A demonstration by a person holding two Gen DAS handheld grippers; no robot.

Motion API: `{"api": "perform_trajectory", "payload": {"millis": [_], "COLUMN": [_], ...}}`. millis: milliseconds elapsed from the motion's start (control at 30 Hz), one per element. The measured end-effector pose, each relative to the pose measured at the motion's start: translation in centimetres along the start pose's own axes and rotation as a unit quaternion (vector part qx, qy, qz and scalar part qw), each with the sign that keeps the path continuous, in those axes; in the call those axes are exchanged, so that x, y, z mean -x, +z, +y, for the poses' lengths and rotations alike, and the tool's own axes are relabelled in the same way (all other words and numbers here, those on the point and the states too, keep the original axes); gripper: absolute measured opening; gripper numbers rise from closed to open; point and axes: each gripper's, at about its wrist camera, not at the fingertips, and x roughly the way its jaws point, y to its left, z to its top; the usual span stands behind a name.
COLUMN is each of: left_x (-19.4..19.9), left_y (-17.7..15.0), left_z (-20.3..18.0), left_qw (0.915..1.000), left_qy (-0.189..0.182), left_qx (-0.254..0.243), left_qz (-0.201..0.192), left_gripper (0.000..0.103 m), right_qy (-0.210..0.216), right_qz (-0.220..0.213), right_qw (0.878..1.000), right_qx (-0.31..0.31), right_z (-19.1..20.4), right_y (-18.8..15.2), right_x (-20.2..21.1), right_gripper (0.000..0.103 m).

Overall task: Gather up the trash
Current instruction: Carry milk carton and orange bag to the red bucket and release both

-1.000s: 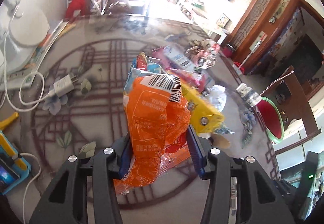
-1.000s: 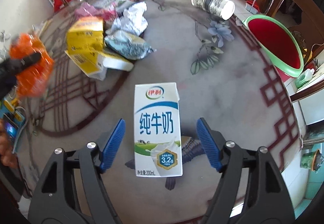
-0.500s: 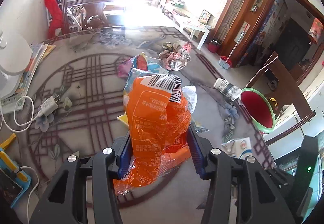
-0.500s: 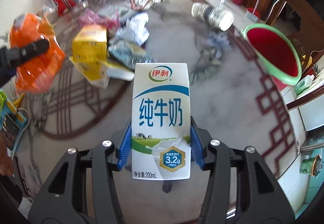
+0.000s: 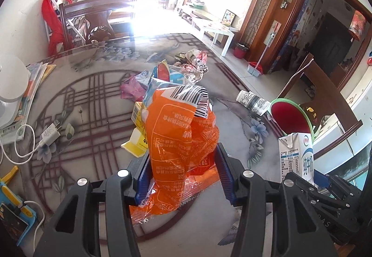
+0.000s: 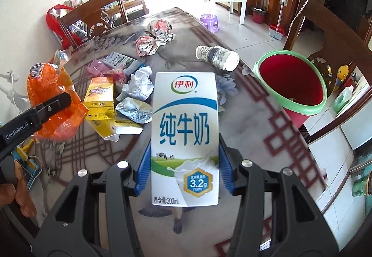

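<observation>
Left wrist view puts my left gripper (image 5: 182,174) in front, its blue pads pinching a crumpled orange wrapper (image 5: 179,140) that stands up between them, barcode at the top, lifted clear of the table (image 5: 97,98). Right wrist view shows my right gripper (image 6: 183,167) pressed in on both sides of a white milk carton (image 6: 184,136), held upright above the table's near edge, printed face toward the camera.

Past the carton, toward the middle of the table, lies the rest of the trash: 2 yellow boxes (image 6: 101,95) just beside a crushed silver pouch (image 6: 133,109), a wad of white paper (image 6: 139,81) behind them, a pink wrapper (image 6: 102,69), and crumpled foil wrappers (image 6: 153,37) nearer the far edge. A paper cup (image 6: 217,57) lies on its side near the right edge. Just off that edge stands a red bin with a green rim (image 6: 290,81), its mouth open toward me. At the left edge a white charger (image 5: 50,132) with its cable rests on the table, near a stack of papers (image 5: 34,85).
</observation>
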Motion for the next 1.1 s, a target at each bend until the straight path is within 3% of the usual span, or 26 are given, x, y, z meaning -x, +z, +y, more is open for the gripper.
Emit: {"api": "perform_trajectory", "payload": {"millis": [667,1100], "left_x": [-2.6,-5.0], "left_y": [1.2,2.5], "left_z": [-4.8,-8.1], "left_qw": [0.9996,0.9997], "left_qy": [0.0,0.007], "left_qx": [-0.025,-0.015], "left_qz": [0.013,0.019], "left_gripper": [0.048,0.048], "right_qy": [0.001,0.006], "right_qz": [0.002,0.01], "right_qw": [1.0,1.0], "right_qx": [-0.015,-0.006], "right_z": [-4.1,-7.2], "right_y": [1.6,3.6], "right_x": [-1.1,-2.3], "right_gripper": [0.049,0.049]}}
